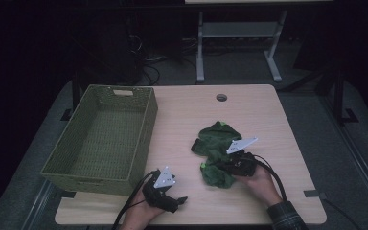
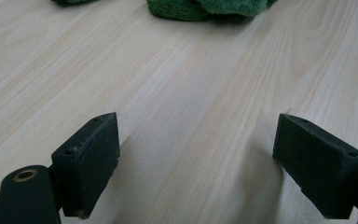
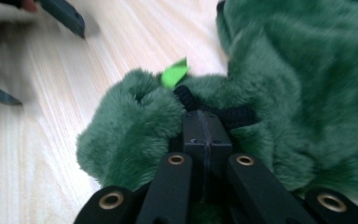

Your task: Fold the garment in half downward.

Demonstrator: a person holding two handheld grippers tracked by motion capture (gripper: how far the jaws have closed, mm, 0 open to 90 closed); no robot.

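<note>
A dark green plush cloth point(image 1: 218, 139) lies bunched on the wooden table point(image 1: 268, 115), right of centre. My right gripper point(image 1: 220, 166) comes in from the right at the cloth's near end. In the right gripper view its jaws are pressed together point(image 3: 205, 133) on a fold of the plush cloth point(image 3: 284, 70) edged with black trim, next to a small light green tag point(image 3: 175, 72). My left gripper point(image 1: 181, 201) rests near the table's front edge, to the left of the cloth. It stands open point(image 2: 196, 135) over bare wood, with the cloth's edge point(image 2: 186, 9) farther ahead.
A green woven basket point(image 1: 146, 129) stands on the table's left half and looks bare inside. A round cable hole point(image 1: 221, 97) sits near the far edge. Beyond the table are a dark floor, cables and a desk frame point(image 1: 200, 48).
</note>
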